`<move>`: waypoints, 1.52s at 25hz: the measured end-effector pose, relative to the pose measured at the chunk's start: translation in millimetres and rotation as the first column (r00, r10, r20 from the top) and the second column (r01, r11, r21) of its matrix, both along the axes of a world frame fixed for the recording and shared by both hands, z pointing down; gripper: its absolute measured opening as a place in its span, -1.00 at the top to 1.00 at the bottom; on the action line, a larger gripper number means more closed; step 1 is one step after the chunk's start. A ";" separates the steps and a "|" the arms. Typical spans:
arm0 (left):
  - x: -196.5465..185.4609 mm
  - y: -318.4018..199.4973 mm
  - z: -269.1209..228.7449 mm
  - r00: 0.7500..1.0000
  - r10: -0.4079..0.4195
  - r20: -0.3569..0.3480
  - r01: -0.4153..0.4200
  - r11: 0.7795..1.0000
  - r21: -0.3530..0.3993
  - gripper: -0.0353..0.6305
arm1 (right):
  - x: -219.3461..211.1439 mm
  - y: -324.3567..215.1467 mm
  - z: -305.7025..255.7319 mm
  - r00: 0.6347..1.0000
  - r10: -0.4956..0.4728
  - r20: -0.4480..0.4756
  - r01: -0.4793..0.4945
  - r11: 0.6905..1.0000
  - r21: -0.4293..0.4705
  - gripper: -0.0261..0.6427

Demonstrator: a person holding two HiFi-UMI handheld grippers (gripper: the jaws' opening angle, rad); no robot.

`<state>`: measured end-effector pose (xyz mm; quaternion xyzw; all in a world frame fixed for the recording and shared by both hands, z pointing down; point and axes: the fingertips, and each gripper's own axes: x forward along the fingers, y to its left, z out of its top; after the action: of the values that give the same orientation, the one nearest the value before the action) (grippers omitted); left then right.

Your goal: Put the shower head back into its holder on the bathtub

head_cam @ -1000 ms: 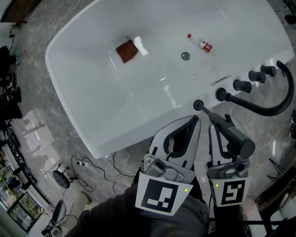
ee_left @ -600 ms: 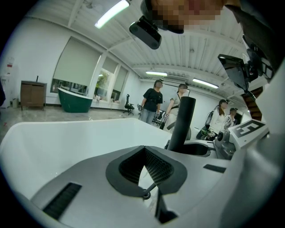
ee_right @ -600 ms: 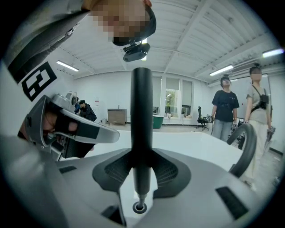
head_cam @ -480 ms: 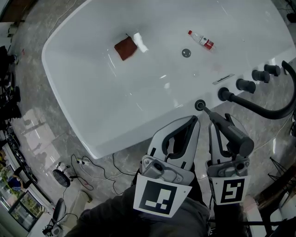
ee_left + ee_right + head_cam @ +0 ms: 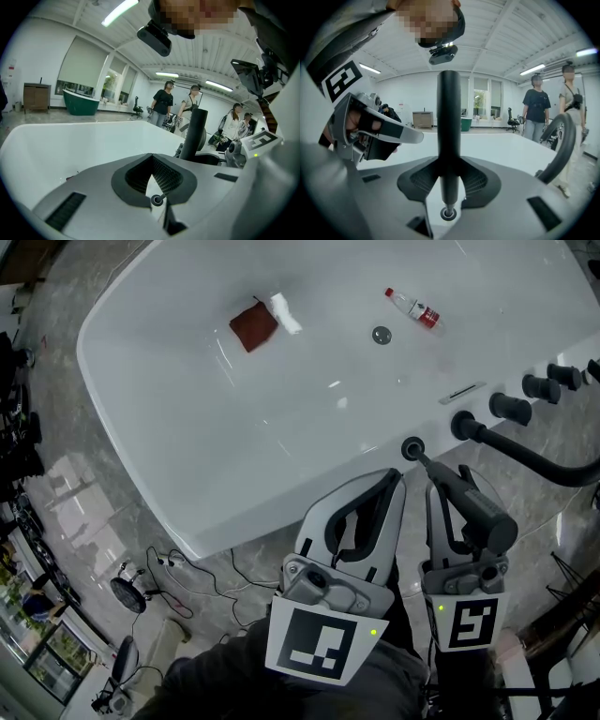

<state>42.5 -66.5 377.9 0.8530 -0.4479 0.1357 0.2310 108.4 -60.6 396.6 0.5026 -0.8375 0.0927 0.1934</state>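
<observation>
The black shower head (image 5: 472, 509) is a long stick-shaped handle, and my right gripper (image 5: 448, 486) is shut on it. Its lower end rests on the round black holder (image 5: 411, 448) on the white bathtub's rim (image 5: 187, 521). In the right gripper view the shower head (image 5: 449, 117) stands upright between the jaws, its tip at the holder ring (image 5: 448, 214). My left gripper (image 5: 392, 479) hangs beside it, shut on nothing. In the left gripper view the holder (image 5: 157, 200) shows below the closed tips of the left gripper (image 5: 151, 161), and the shower head (image 5: 194, 133) rises at the right.
A black curved spout (image 5: 534, 460) and two knobs (image 5: 511, 407) stand on the rim right of the holder. Inside the tub lie a brown cloth (image 5: 253, 327), a white piece (image 5: 284, 313), a small bottle (image 5: 412, 306) and the drain (image 5: 381, 335). Cables (image 5: 187, 568) trail on the floor.
Both grippers have sunk a little toward the tub rim. The shower head's lower end has stayed at the holder. Neither gripper's jaws have moved.
</observation>
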 end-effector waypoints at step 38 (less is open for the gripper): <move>-5.3 3.0 33.0 1.000 0.030 0.007 -0.030 0.997 -0.070 0.88 | -4.3 -5.4 47.9 1.000 0.029 -0.002 -0.029 0.997 -0.065 0.50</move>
<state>37.2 -63.5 410.9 0.8506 -0.4309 0.1580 0.2566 104.1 -66.0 444.4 0.5082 -0.8266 0.1222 0.2087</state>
